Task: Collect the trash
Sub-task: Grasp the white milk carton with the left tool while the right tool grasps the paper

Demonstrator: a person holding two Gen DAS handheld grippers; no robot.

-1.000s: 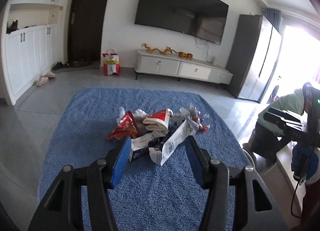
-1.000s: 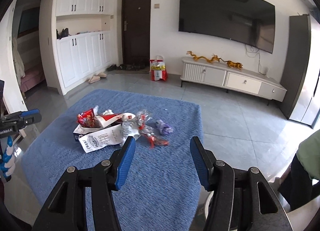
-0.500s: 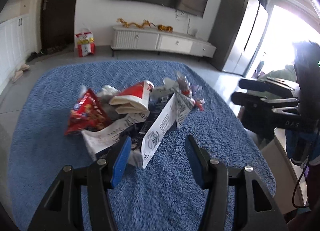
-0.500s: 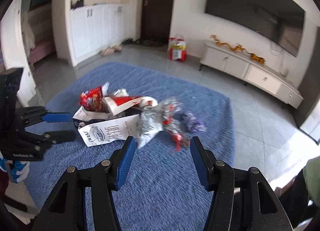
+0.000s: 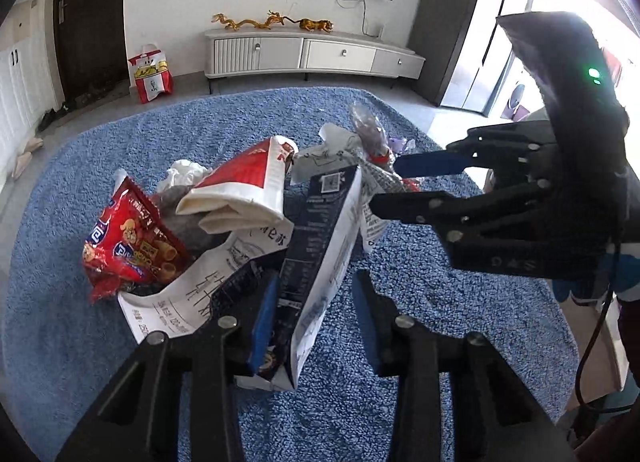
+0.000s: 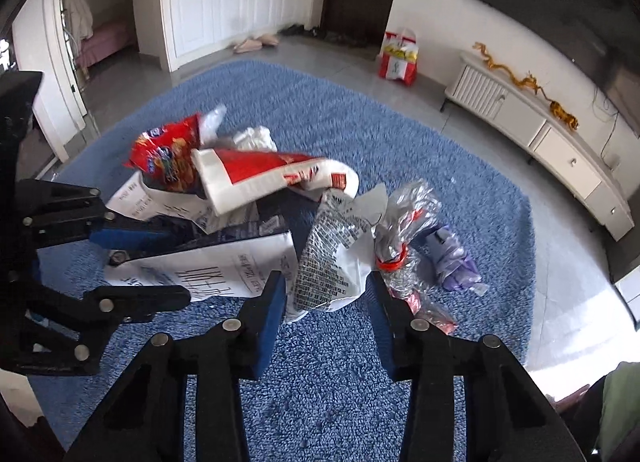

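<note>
The left gripper [image 5: 316, 302] has just been closing its jaws around a dark blue and white carton [image 5: 320, 262] that stands tilted between them; the left blue pad [image 5: 266, 314] lies against the carton's dark face, while the right pad [image 5: 366, 312] stands clear of its white side, so the grip is not yet clenched. The right gripper [image 6: 330, 304] has likewise been closing, its jaws astride the lower end of a white printed wrapper [image 6: 332, 258]; the wrapper fills most of the gap, but whether the pads already press on it cannot be told.

Around these lies the rest of the trash heap on the blue rug [image 6: 320, 382]: a red and white folded paper bag [image 5: 244, 189] just beyond the carton, a red snack packet [image 5: 128, 242] at the left edge, a crumpled clear plastic wrapper [image 6: 404, 229] touching the white wrapper's right side, and a purple scrap [image 6: 454, 258] further right.

Farther off, a white TV cabinet [image 5: 312, 53] stands against the wall with a red and white carrier bag [image 5: 150, 73] on the floor to its left.
</note>
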